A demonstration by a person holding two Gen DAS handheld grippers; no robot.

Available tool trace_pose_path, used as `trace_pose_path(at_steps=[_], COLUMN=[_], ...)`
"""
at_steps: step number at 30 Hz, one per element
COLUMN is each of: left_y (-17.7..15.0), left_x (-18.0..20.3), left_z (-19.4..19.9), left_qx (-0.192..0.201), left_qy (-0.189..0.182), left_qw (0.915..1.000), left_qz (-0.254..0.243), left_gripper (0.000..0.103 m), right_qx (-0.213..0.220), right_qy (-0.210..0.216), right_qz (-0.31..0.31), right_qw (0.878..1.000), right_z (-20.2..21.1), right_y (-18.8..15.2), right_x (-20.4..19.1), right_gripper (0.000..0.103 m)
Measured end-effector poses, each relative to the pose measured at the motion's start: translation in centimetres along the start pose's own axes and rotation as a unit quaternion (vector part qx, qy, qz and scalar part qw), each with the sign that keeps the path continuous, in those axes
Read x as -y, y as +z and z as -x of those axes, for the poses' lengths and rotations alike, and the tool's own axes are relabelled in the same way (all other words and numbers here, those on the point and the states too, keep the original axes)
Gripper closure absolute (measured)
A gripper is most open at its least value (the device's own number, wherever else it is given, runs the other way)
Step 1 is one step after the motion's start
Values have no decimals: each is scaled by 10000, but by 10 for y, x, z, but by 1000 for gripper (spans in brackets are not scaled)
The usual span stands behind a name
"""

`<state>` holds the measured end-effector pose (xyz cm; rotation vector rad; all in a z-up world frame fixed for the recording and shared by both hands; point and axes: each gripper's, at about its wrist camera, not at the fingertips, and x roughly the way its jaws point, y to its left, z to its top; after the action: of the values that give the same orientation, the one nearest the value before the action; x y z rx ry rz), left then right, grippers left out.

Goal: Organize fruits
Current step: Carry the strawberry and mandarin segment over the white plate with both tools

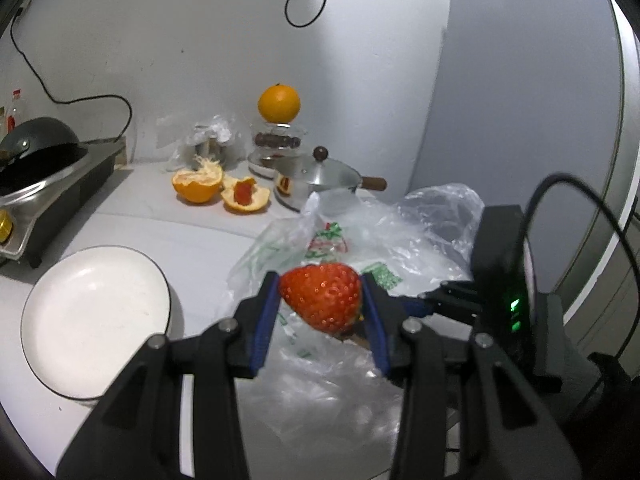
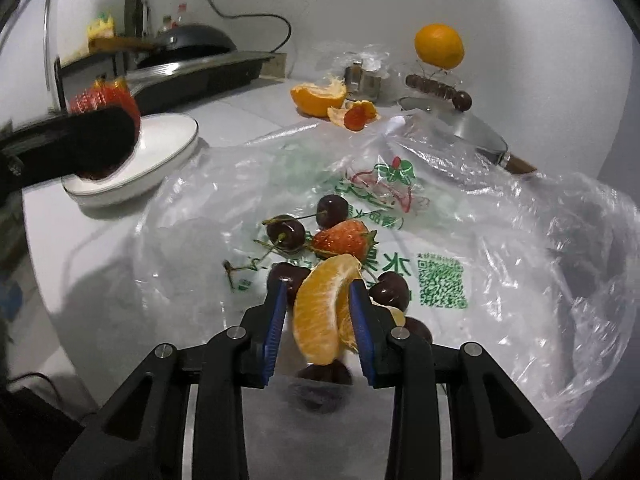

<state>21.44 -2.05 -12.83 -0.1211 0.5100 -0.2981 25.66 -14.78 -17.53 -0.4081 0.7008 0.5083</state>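
Note:
My left gripper (image 1: 321, 292) is shut on a red strawberry (image 1: 322, 296), held above the clear plastic bag (image 1: 360, 248). The white plate (image 1: 96, 320) lies to its left. In the right wrist view the same strawberry (image 2: 105, 98) hangs in the left gripper (image 2: 100, 136) just in front of the plate (image 2: 160, 152). My right gripper (image 2: 318, 292) is shut on orange segments (image 2: 324, 308) over the bag (image 2: 480, 240). On the bag lie another strawberry (image 2: 346, 240) and several dark cherries (image 2: 332, 210).
A stove with a dark wok (image 1: 40, 152) stands at the left. At the back are a peeled orange half (image 1: 198, 184), peel holding a red piece (image 1: 245, 196), a steel pot with lid (image 1: 316, 176) and a whole orange (image 1: 279, 103) on a glass jar. The right gripper's body (image 1: 500, 280) is close on the right.

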Motion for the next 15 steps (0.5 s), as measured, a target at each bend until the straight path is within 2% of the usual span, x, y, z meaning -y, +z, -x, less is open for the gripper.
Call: trace_pose_path(at_steps=[6,8,10,15], left_y=[-3,-3,-4,-3], left_x=[-6,-9,-11,-16], left_z=[3,3,4,10], left_qx=[13,9,5,41], left_qy=[91,122,170,235], left_qw=[10000,9999,9999,9997], left_qz=[4,17,11,-1], left_gripper=[62,62,62,62], right_qx=[78,110,123,268], right_qy=[-625,-676,-631,-716], right_qz=[753,832,902,1013], right_qw=[9952,9942,9938,9919], right_z=[-7,-7,-8,-1], right_y=[-8,-10,-11,-14], right_x=[-18,-19,-20,-26], right_gripper=[71,74,81,83])
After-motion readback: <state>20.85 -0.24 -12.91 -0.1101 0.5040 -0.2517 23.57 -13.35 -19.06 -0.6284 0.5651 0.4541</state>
